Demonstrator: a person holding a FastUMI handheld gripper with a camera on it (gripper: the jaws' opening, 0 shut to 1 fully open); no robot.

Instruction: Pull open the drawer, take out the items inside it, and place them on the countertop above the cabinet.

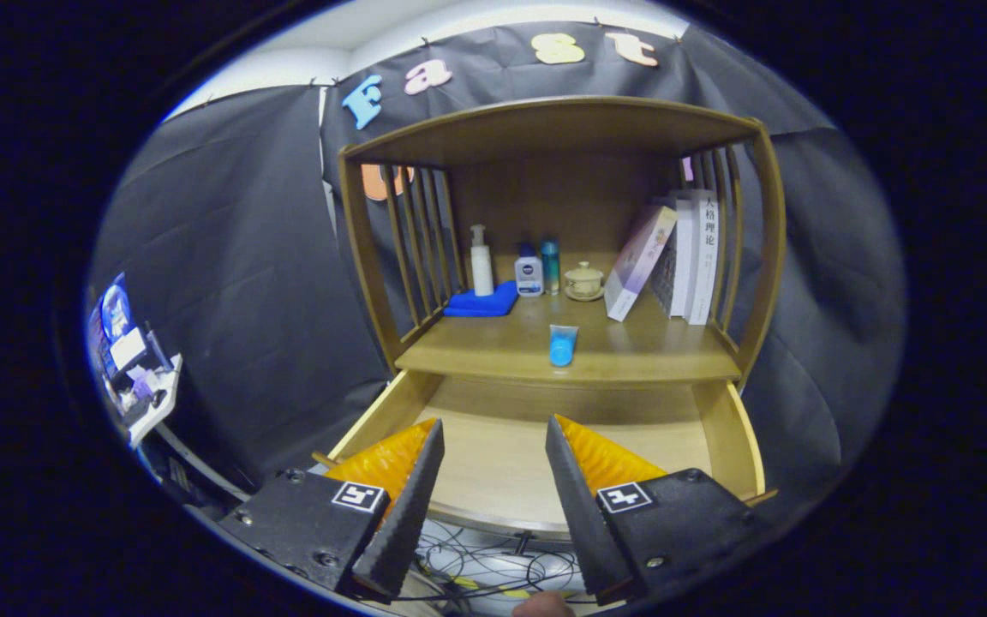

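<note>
The gripper (pixel 493 446) hovers over the pulled-out drawer (pixel 493 467), its fingers (pixel 412 488) spread wide and holding nothing. Beyond them, a blue tube (pixel 562 344) stands near the tabletop's (pixel 648 356) front edge, with bottles (pixel 529 272) and books (pixel 682 253) behind it.

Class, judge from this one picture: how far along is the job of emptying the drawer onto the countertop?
Looks done: the drawer stands pulled open, its visible floor bare, and a blue tube lies on the countertop just above it, probably the item taken out. In hand: nothing; the gripper is open over the drawer, fingers apart. Left: likely nothing, though the fingers hide part of the drawer's near end.
</note>
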